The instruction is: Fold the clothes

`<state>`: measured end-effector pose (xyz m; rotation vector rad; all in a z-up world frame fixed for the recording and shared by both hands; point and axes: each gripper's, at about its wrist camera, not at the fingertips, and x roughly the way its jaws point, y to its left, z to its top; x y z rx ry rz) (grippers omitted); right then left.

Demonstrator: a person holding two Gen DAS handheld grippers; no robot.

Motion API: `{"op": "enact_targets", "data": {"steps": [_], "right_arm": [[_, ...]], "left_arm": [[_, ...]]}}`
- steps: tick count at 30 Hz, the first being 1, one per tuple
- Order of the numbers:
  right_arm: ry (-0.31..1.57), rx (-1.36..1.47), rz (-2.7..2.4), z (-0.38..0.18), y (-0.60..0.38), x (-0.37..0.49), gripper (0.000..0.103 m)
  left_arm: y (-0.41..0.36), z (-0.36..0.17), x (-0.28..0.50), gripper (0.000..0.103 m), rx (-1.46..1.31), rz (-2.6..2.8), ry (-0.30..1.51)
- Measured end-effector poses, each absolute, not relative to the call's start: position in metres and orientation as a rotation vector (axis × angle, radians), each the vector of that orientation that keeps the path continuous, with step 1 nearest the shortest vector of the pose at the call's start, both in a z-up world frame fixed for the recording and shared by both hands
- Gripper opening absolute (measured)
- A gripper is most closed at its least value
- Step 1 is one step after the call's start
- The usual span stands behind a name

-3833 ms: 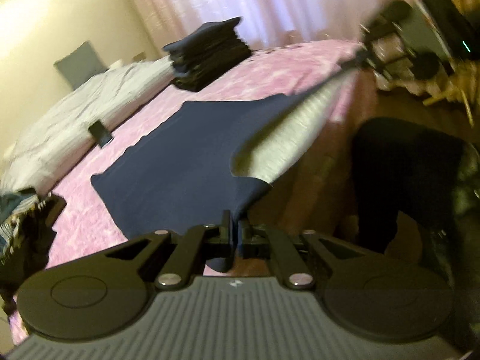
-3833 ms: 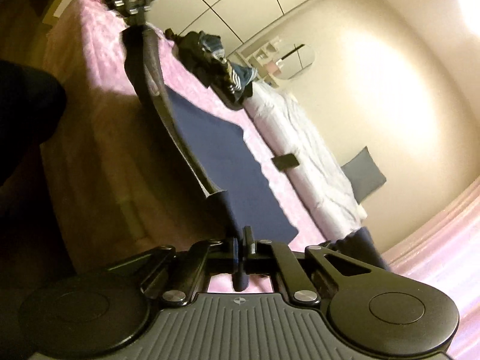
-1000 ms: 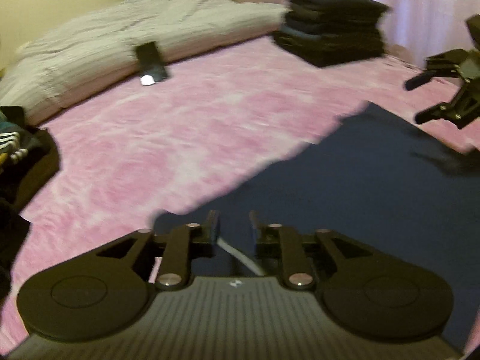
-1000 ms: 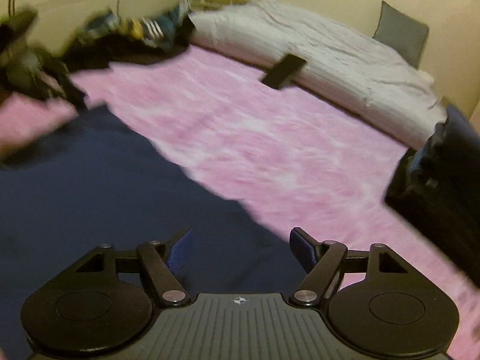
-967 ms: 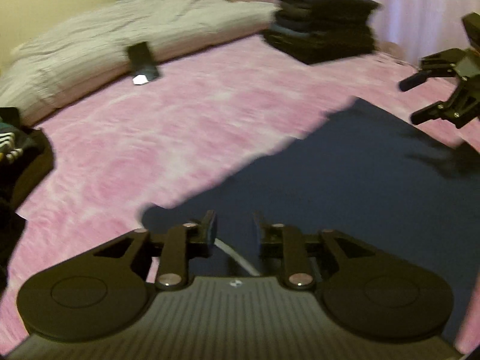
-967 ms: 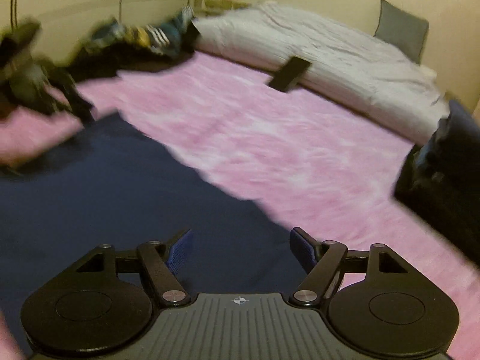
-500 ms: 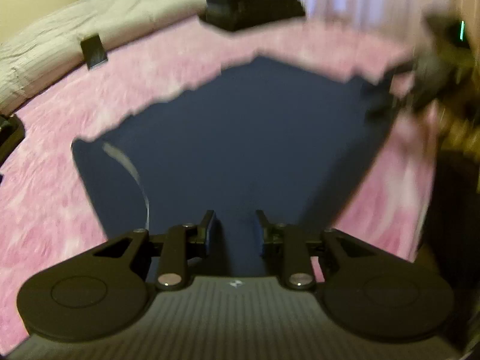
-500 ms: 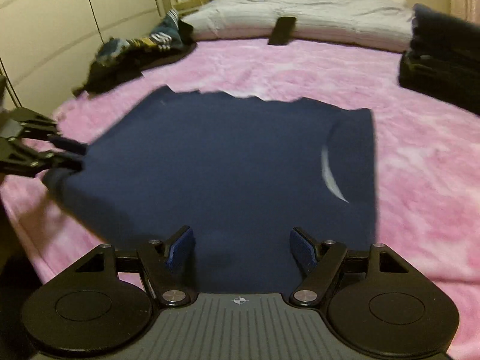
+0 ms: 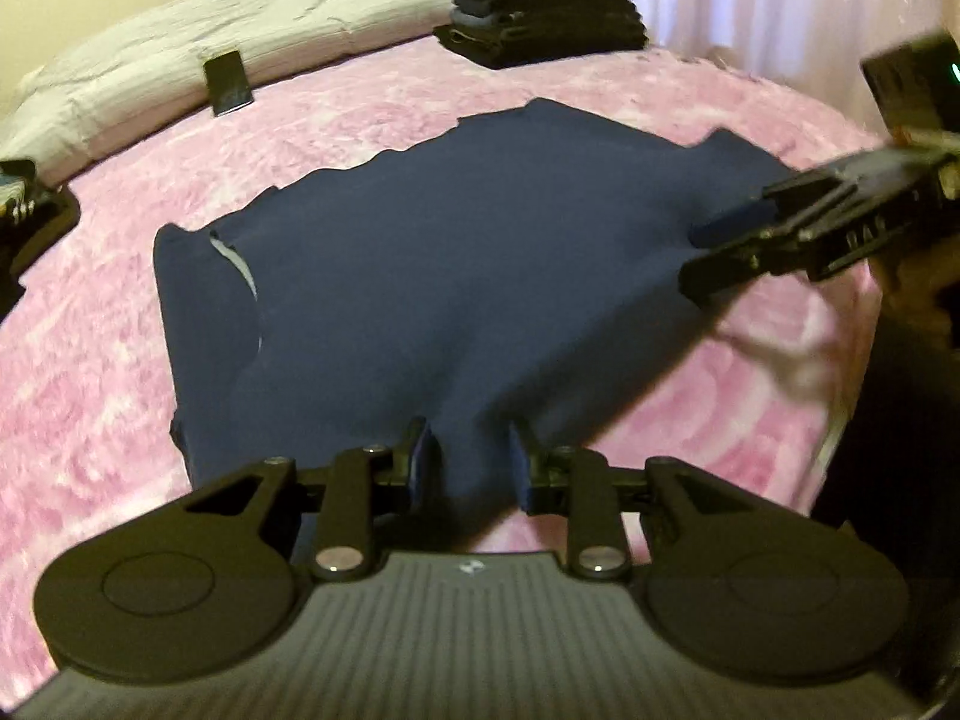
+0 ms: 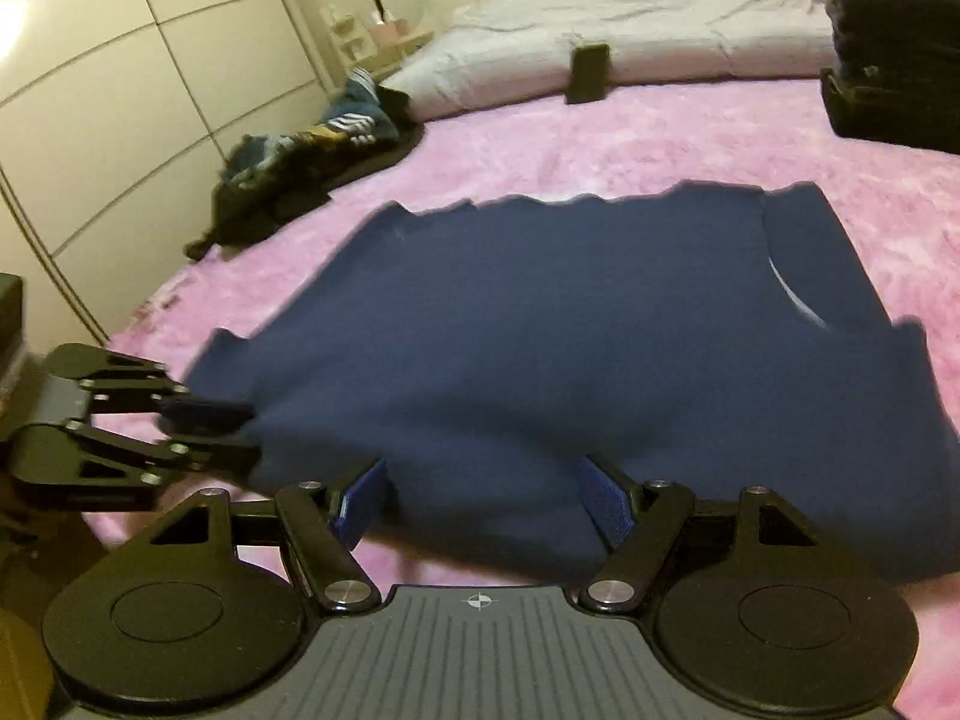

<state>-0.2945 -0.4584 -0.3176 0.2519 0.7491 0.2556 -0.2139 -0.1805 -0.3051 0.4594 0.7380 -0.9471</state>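
Observation:
A navy shirt (image 9: 450,276) lies spread flat on the pink blanket (image 9: 360,114), its collar end to the left in the left wrist view. My left gripper (image 9: 471,456) hovers at its near edge; the jaws are opening, with cloth in the gap but the pads not pressing it. My right gripper (image 10: 486,492) stands wide open over the shirt (image 10: 570,348) at its near hem, gripping nothing. Each gripper shows in the other's view: the right gripper (image 9: 696,261) by the shirt's right corner, the left gripper (image 10: 243,433) at its left corner.
A stack of folded dark clothes (image 9: 546,0) sits at the far side of the bed. A dark phone (image 9: 228,84) leans on the grey duvet (image 9: 180,42). A heap of unfolded clothes (image 10: 300,168) lies far left, by the wardrobe (image 10: 120,90).
Both grippers, earlier shut on the raised shirt, have let it go; it now lies flat. Both hands drew back to the shirt's near edge, and the left jaws widened slightly.

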Motion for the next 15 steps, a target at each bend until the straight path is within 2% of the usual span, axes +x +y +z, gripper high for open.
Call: {"op": "enact_targets", "data": {"steps": [4, 10, 15], "right_arm": [[0.725, 0.226, 0.175, -0.305, -0.468, -0.309, 0.074], [0.732, 0.332, 0.095, -0.314, -0.501, -0.324, 0.074], [0.693, 0.348, 0.048, -0.3, -0.502, -0.336, 0.074]], "left_arm": [[-0.168, -0.298, -0.208, 0.025, 0.404, -0.883, 0.755], [-0.152, -0.31, -0.197, 0.028, 0.331, -0.813, 0.804], [-0.152, -0.296, -0.211, 0.027, 0.377, -0.789, 0.757]]}}
